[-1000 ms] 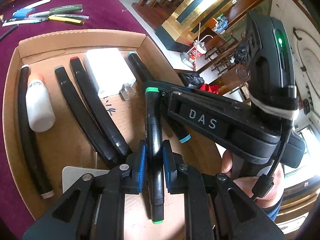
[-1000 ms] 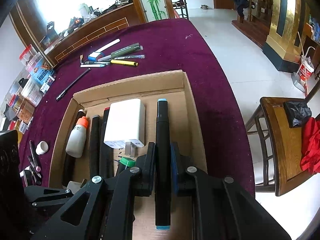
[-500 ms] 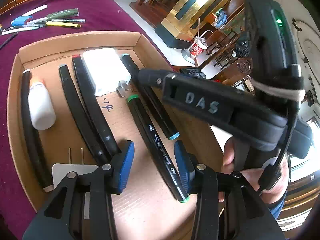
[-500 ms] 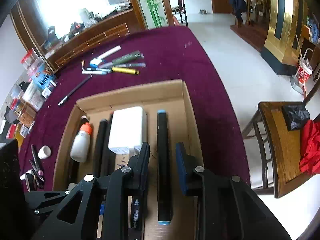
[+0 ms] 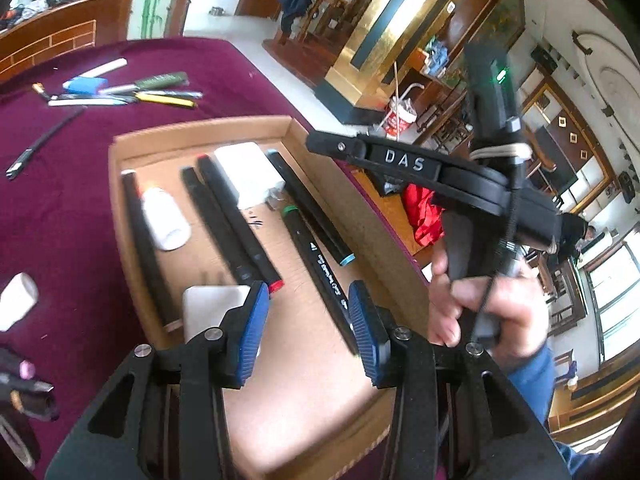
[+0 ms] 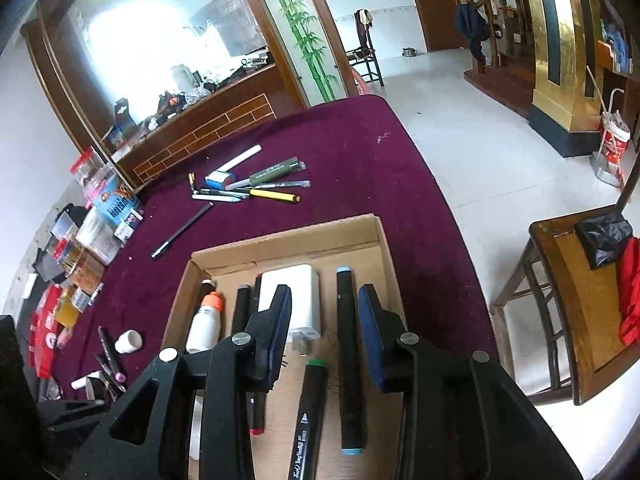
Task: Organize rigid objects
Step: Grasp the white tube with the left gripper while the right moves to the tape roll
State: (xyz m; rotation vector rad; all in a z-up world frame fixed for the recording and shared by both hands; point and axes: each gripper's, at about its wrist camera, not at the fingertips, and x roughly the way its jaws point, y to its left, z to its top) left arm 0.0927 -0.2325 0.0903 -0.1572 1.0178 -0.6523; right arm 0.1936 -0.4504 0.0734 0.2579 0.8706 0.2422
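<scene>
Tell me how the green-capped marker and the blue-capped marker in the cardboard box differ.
The green-capped marker shows white lettering along its barrel; the blue-capped marker shows none. The blue-capped one lies nearer the right wall of the cardboard box and reaches farther toward its far end; the green-capped one starts lower down, just below the white charger. Both are black-bodied, lie flat and almost parallel, side by side, gripped by neither gripper.

Raised white letters "DAS" stand on the black plastic body of the right gripper [image 5: 402, 159], seen from the left wrist view. White print runs along the black green-capped marker [image 6: 306, 420] lying in the brown cardboard tray [image 6: 384, 248]; only "ART MARKER" reads with fair certainty, the rest being too small.
</scene>
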